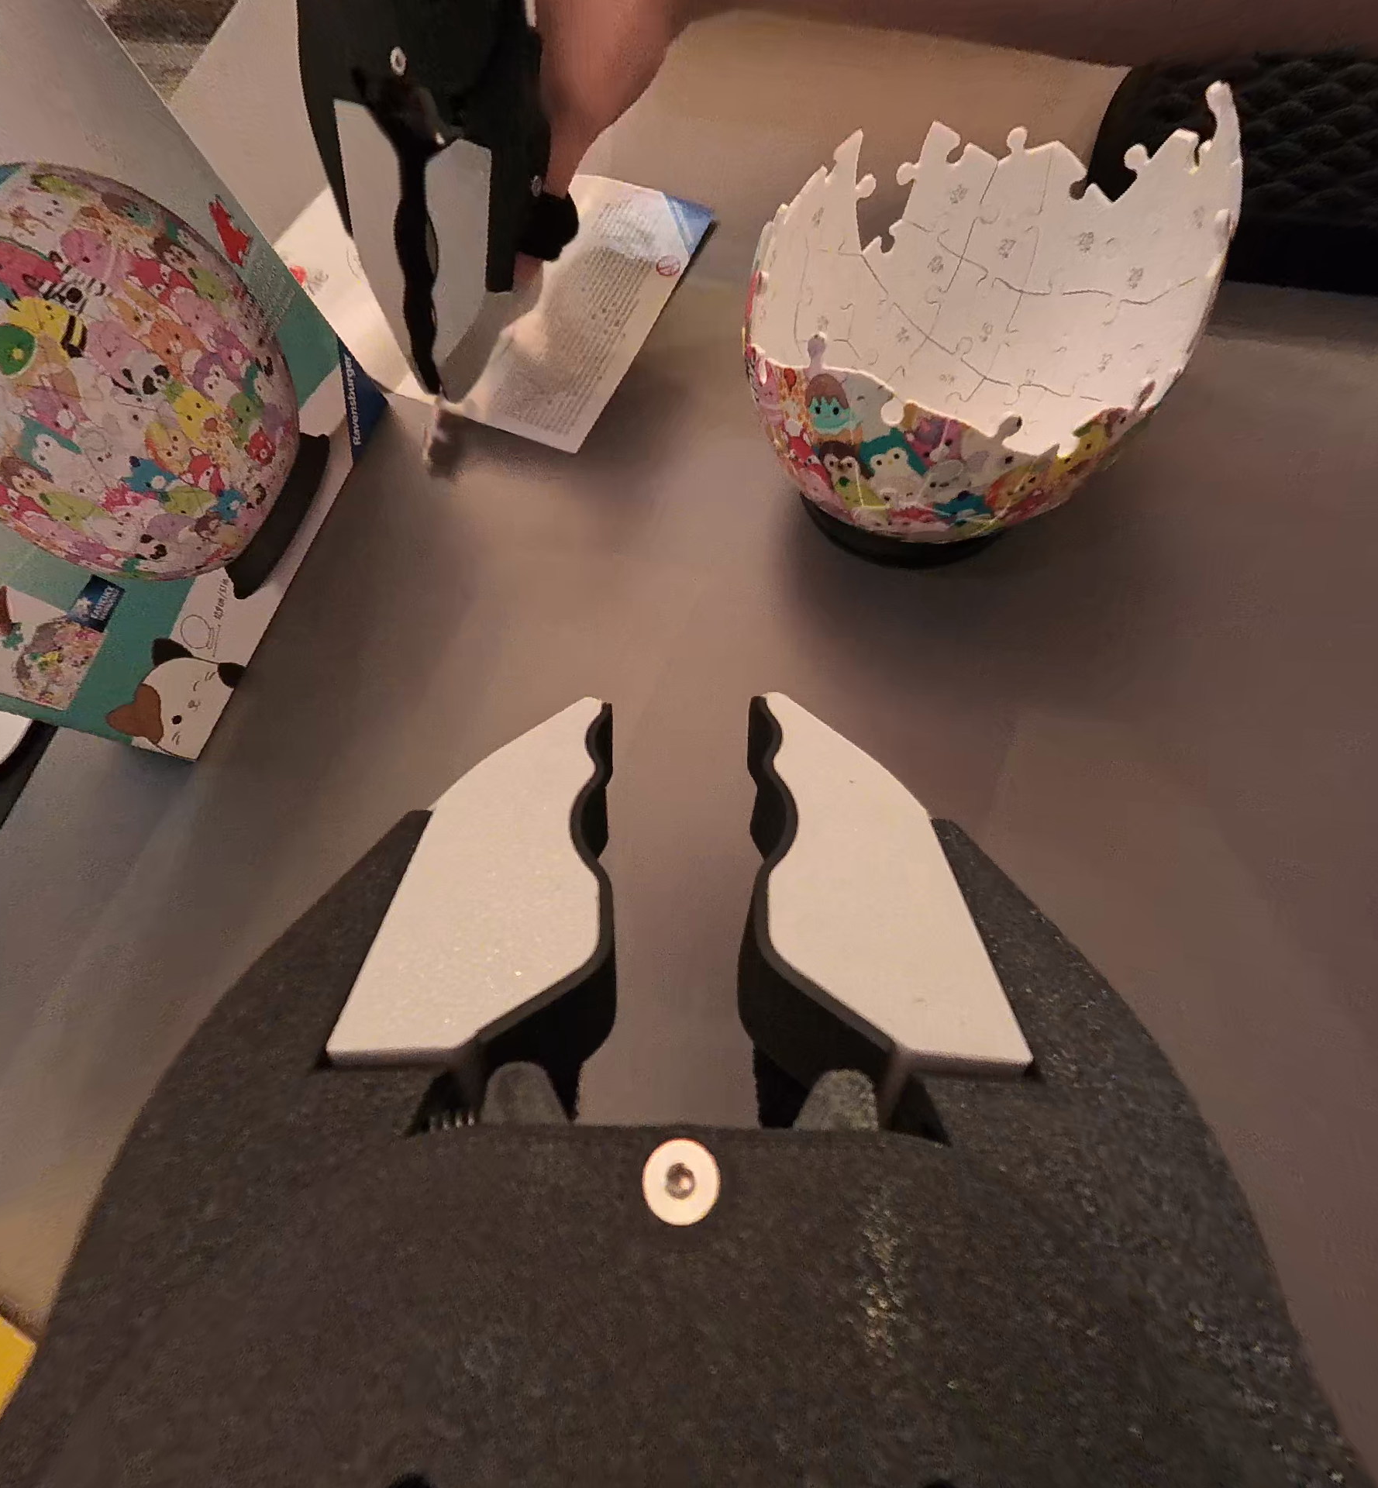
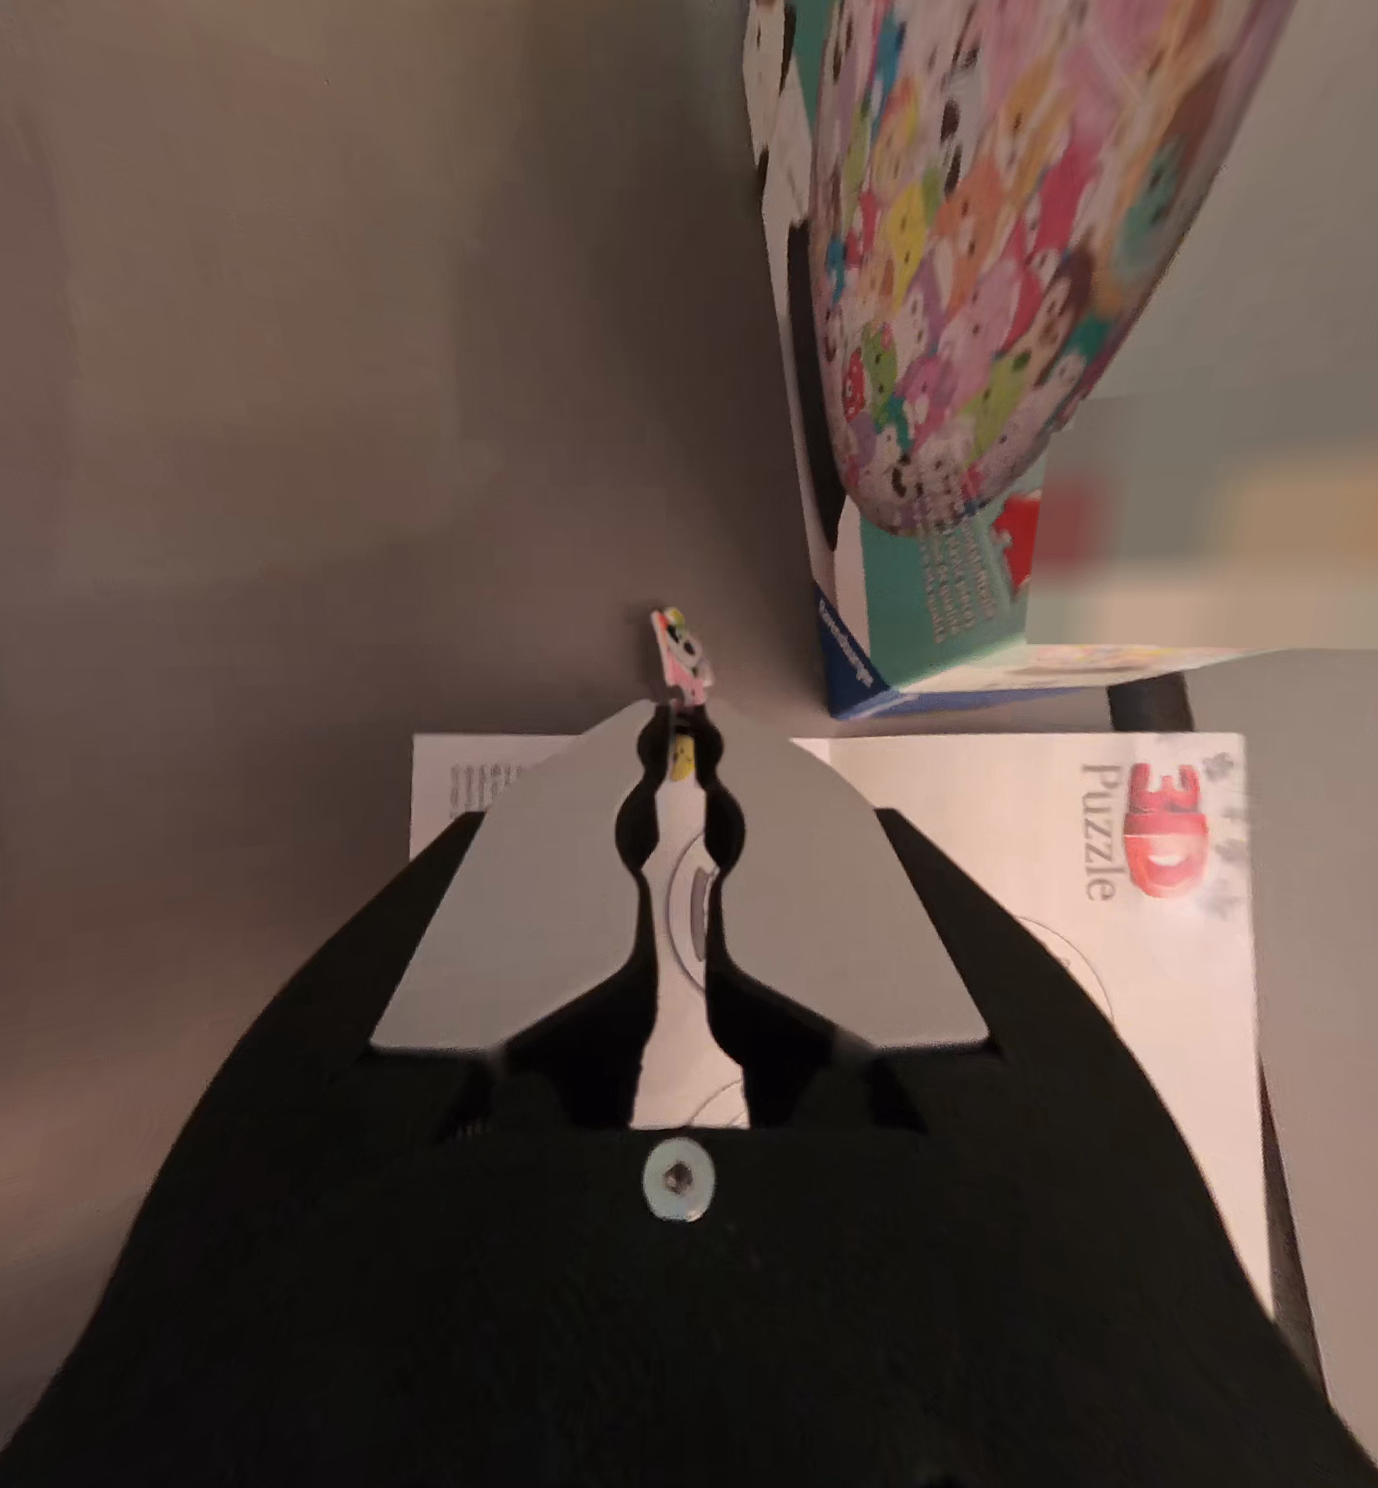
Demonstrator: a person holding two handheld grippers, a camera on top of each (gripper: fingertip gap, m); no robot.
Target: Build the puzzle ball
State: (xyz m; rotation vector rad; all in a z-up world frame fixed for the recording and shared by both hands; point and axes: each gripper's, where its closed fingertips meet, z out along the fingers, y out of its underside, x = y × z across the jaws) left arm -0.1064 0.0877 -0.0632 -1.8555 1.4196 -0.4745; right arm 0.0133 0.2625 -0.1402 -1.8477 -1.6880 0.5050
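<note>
A grey surface (image 1: 670, 612) carries the half-built puzzle ball (image 1: 984, 362) on its black stand (image 1: 895, 541), a box (image 1: 106, 419) and a leaflet (image 1: 581, 322), all beyond the left jaws

my right tongs (image 2: 679, 708) pinch a colourful puzzle piece (image 2: 679, 654) above the white leaflet (image 2: 992, 926), near the puzzle box (image 2: 951, 322).

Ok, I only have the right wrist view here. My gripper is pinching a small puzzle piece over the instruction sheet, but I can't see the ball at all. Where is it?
Observer: The half-built puzzle ball sits on a black stand on the grey table, away from the puzzle box, in the left wrist view.
Operator: Is its opening free?
Observer: Yes, the jagged white rim faces up with nothing over it.
Operator: And the left gripper?
Observer: The left gripper is open and empty, short of the ball.
Operator: Is my piece secure?
Observer: The right gripper grips the puzzle piece at its fingertips only.
</note>
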